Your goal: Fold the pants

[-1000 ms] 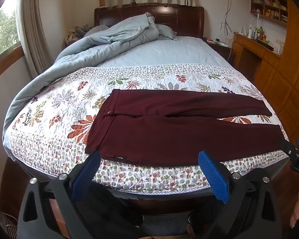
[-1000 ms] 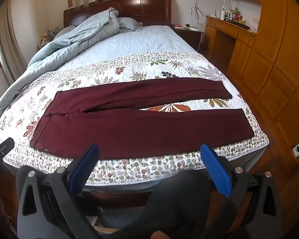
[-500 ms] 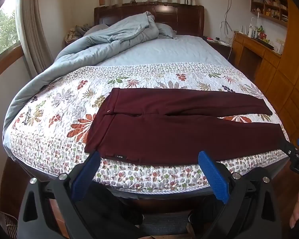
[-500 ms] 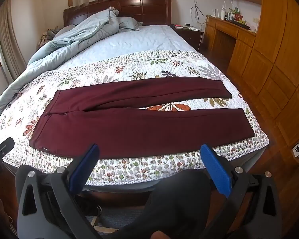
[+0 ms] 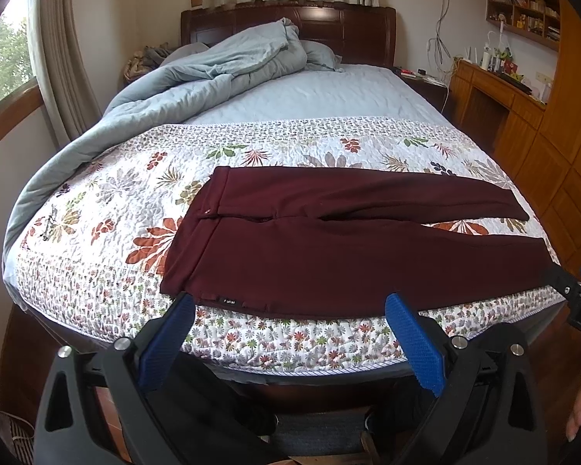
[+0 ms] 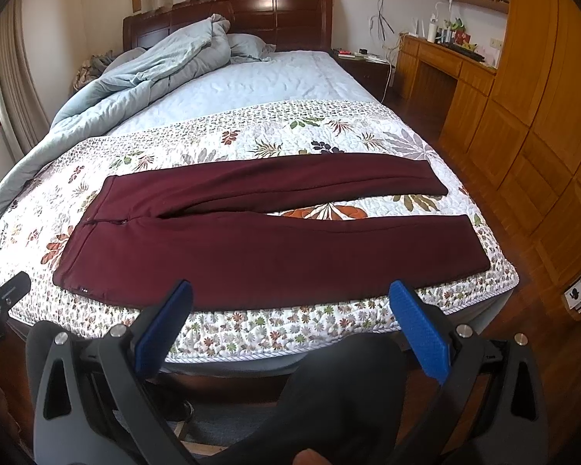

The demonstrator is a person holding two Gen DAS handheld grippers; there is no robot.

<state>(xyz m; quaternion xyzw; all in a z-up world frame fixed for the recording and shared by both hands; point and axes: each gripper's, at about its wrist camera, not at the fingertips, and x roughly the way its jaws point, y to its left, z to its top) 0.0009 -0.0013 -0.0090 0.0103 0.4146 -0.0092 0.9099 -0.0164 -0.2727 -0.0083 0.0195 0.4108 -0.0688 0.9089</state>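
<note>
Pants (image 5: 348, 248) lay flat across the foot of the bed (image 5: 97, 255), on the flowered quilt (image 5: 108, 209), waistband toward 9 o'clock, legs running toward 3 o'clock. Far leg angled slightly off the near one, a wedge of quilt showing between the cuffs. Near edge of pants ran along the quilt's front border. Left tool (image 5: 290, 333) spread wide, holding nothing, hovering short of the waistband end. Right tool (image 6: 290, 333) also spread wide and empty, short of the near leg. Blue comforter (image 6: 155, 66) bunched at 11 o'clock by the headboard (image 6: 282, 11).
</note>
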